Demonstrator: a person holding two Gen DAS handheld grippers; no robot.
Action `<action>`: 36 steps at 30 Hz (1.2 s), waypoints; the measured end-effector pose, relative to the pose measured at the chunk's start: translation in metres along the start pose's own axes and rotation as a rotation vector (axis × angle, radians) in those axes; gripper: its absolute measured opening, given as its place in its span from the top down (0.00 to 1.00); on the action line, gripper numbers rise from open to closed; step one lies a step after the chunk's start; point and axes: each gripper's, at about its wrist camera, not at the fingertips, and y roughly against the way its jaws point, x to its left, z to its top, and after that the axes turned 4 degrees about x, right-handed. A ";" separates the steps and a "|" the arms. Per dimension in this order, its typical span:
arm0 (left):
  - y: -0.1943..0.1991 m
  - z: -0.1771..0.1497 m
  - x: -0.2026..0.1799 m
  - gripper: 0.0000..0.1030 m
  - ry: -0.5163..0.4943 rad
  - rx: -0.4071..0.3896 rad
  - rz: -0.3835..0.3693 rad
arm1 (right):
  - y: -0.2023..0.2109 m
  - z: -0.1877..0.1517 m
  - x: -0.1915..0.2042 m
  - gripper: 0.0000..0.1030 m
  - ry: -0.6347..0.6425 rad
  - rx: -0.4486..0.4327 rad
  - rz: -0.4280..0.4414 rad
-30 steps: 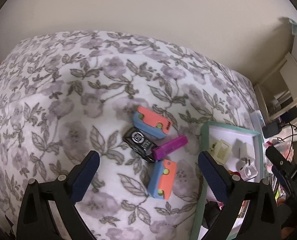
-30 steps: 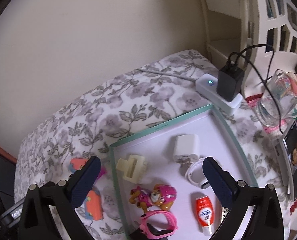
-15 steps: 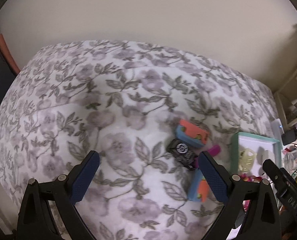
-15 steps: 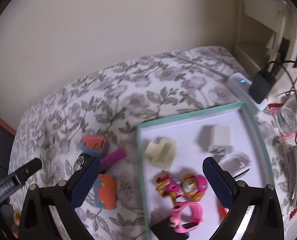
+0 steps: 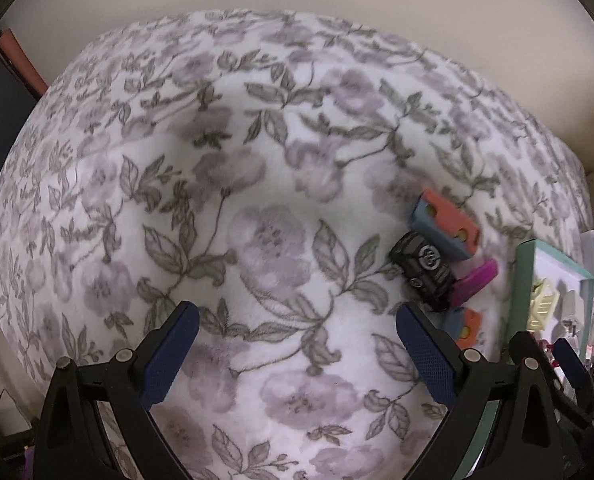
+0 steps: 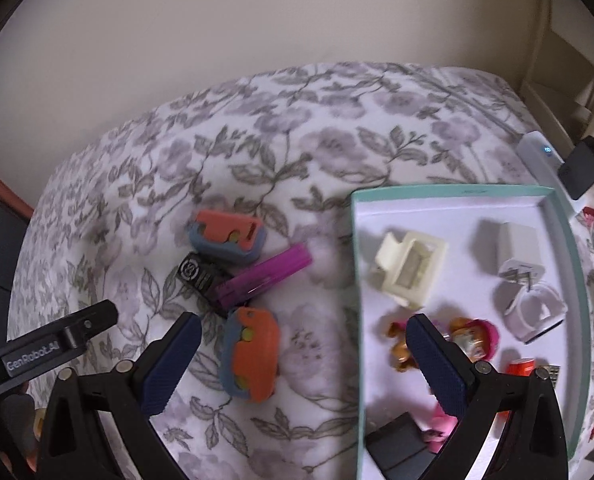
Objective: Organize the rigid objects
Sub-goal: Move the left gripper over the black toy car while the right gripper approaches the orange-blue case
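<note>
Both my right gripper (image 6: 297, 360) and left gripper (image 5: 293, 344) gape wide, empty; I'd drop the right squarely over the near orange-and-blue toy (image 6: 251, 354), pinching its long sides.

Floral bedspread (image 6: 297, 128) under 2 orange-blue toys (image 6: 227, 236), black fob (image 6: 199, 276), purple tube (image 6: 263, 276), teal-rimmed tray (image 6: 449, 191).

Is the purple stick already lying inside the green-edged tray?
No, the purple stick lies on the flowered blanket, left of the tray, among the small toys.
</note>
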 end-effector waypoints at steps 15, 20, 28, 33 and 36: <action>-0.027 0.016 0.003 0.04 0.064 0.042 -0.108 | -0.040 -0.010 0.027 0.00 0.098 0.095 -0.024; -0.035 0.021 -0.006 0.04 0.068 0.050 -0.160 | -0.050 -0.011 0.025 0.00 0.101 0.111 -0.037; -0.045 0.032 -0.026 0.04 0.047 0.047 -0.208 | -0.053 -0.012 0.031 0.00 0.138 0.101 -0.057; -0.052 0.041 -0.043 0.04 -0.013 0.035 -0.175 | -0.052 -0.012 0.029 0.00 0.130 0.096 -0.053; -0.055 0.047 -0.052 0.04 -0.043 0.032 -0.175 | -0.052 -0.011 0.028 0.00 0.124 0.091 -0.062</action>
